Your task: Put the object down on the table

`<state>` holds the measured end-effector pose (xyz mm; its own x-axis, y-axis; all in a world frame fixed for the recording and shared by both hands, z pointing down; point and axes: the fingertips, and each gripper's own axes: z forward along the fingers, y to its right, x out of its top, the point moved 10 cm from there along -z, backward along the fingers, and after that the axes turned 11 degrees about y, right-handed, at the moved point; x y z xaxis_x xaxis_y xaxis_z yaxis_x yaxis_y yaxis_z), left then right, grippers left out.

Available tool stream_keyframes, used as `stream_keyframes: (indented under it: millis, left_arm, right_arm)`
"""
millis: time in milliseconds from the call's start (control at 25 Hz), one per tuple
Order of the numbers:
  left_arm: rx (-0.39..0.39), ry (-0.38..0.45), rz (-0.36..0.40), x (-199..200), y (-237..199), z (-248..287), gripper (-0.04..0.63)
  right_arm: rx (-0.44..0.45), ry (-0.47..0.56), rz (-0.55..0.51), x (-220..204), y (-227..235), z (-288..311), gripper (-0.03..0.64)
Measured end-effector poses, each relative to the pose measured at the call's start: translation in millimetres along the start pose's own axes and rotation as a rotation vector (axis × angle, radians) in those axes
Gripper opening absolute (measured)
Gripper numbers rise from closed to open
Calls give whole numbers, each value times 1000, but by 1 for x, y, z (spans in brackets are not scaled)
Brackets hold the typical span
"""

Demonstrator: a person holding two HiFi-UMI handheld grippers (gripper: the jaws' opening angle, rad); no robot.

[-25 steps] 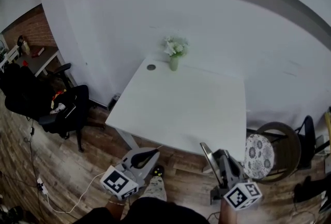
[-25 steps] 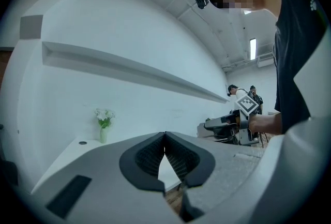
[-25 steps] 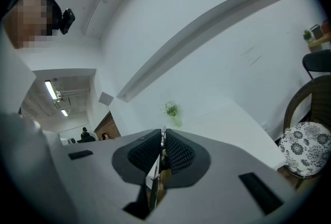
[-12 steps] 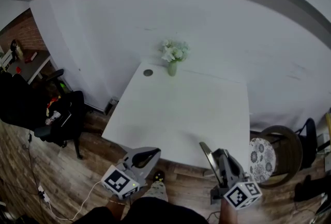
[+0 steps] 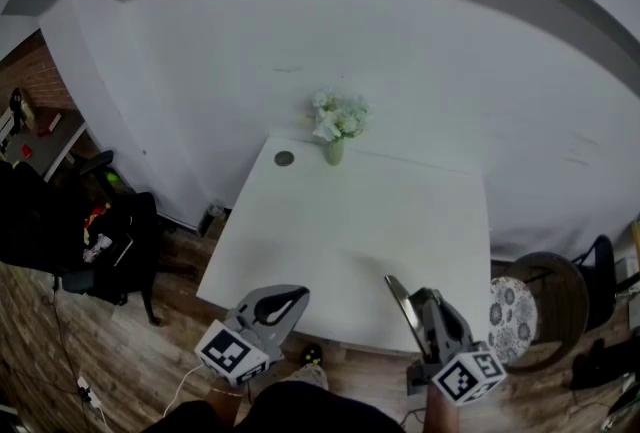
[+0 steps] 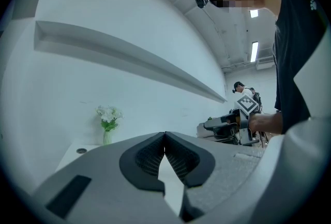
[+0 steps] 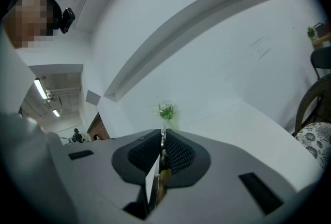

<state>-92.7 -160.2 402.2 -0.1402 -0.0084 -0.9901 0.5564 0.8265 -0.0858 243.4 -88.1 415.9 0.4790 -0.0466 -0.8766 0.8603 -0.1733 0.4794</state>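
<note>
Pinching thin flat object (image 5: pixel 396 291), right gripper (image 7: pixel 163 137)

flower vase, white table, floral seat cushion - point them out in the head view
flower vase (image 5: pixel 334 152): head view, vase body below the blooms
white table (image 5: pixel 380 221): head view, bare middle of its top
floral seat cushion (image 5: pixel 513 313): head view, centre of the pattern

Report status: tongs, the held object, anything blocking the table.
Left tongs shut, empty. Right tongs shut on thin flat object. Table ahead; flower vase at far edge, out of the way.
</note>
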Motion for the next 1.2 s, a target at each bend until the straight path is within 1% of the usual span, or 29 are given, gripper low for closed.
stream_keyframes:
  millis: [80, 240, 440, 600, 720, 840, 960, 1200]
  left_arm:
    - [-5, -2, -2, -1, -15, 7, 0]
    - [-44, 18, 25, -6, -39, 19, 0]
    - [-48, 4, -19, -10, -62, 30, 0]
    - [-54, 17, -1, -15, -85, 34, 0]
    - [-53, -5, -19, -18, -94, 36, 0]
    - [-62, 4, -12, -23, -103, 37, 0]
    - [-58, -7, -31, -25, -110, 38, 0]
    - [-60, -10, -36, -26, -115, 47, 0]
  right_arm:
    - [-7, 3, -4, -1, 0, 14, 26]
    - [-15, 5, -9, -6, -2, 35, 26]
    - [-30, 3, -6, -15, -3, 56, 26]
    - [-47, 1, -11, -22, -2, 72, 26]
    - [-57, -8, -11, -29, 0, 81, 26]
    - [-65, -15, -8, -34, 1, 90, 26]
    - [-72, -28, -1, -41, 2, 96, 26]
    - [-69, -42, 4, -40, 7, 109, 26]
